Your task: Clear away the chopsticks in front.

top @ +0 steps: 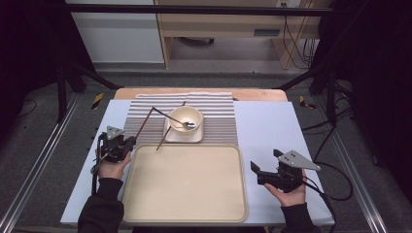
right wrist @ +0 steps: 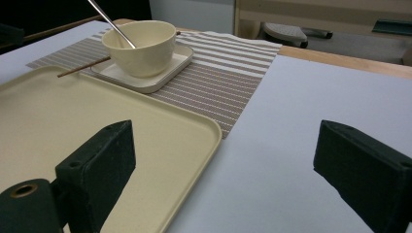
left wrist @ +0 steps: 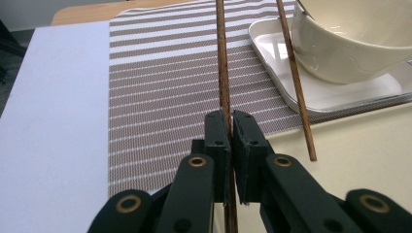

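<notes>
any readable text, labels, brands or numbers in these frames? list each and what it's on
None readable: no print on the bowl, square plate, tray, striped mat, chopstick in the left hand-held gripper, or right hand-held gripper.
A pale label on the far cabinet is too blurred to read.

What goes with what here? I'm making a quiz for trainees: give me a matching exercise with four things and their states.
1. left gripper
2. right gripper
3. spoon
4. tray

a. open, holding nothing
b. bare, nothing on it
c. shut on a chopstick
d. resting in the bowl

Pairs: 1-c, 2-a, 3-d, 4-b
</notes>
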The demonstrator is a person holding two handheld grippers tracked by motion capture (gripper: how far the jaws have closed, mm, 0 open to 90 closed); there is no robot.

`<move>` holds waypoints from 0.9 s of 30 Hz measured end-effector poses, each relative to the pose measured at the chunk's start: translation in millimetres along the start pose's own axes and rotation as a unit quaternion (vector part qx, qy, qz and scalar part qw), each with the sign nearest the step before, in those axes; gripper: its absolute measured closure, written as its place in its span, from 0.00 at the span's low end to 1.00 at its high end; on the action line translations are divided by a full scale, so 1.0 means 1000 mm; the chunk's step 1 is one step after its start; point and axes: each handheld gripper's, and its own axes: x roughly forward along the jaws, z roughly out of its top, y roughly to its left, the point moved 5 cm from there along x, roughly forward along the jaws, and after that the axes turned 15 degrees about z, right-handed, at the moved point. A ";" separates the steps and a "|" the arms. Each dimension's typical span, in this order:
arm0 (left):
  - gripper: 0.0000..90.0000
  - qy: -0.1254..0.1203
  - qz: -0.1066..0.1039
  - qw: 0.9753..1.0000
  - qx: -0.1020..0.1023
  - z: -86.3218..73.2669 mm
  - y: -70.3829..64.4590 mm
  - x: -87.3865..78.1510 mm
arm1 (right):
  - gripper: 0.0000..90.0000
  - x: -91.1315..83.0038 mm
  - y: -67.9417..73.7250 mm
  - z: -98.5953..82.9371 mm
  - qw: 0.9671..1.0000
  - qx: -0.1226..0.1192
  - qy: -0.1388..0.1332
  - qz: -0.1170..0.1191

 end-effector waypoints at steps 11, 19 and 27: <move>0.95 -0.013 0.013 1.000 -0.011 -0.018 -0.001 -0.042 | 0.09 -0.001 0.000 0.001 1.000 0.005 -0.002 0.002; 0.95 -0.029 0.025 0.999 -0.018 -0.022 -0.005 -0.068 | 0.09 -0.004 0.000 0.002 1.000 0.005 -0.008 0.004; 0.95 -0.036 0.021 0.999 -0.025 -0.025 -0.017 -0.083 | 0.09 -0.005 0.000 0.004 1.000 0.009 -0.013 0.007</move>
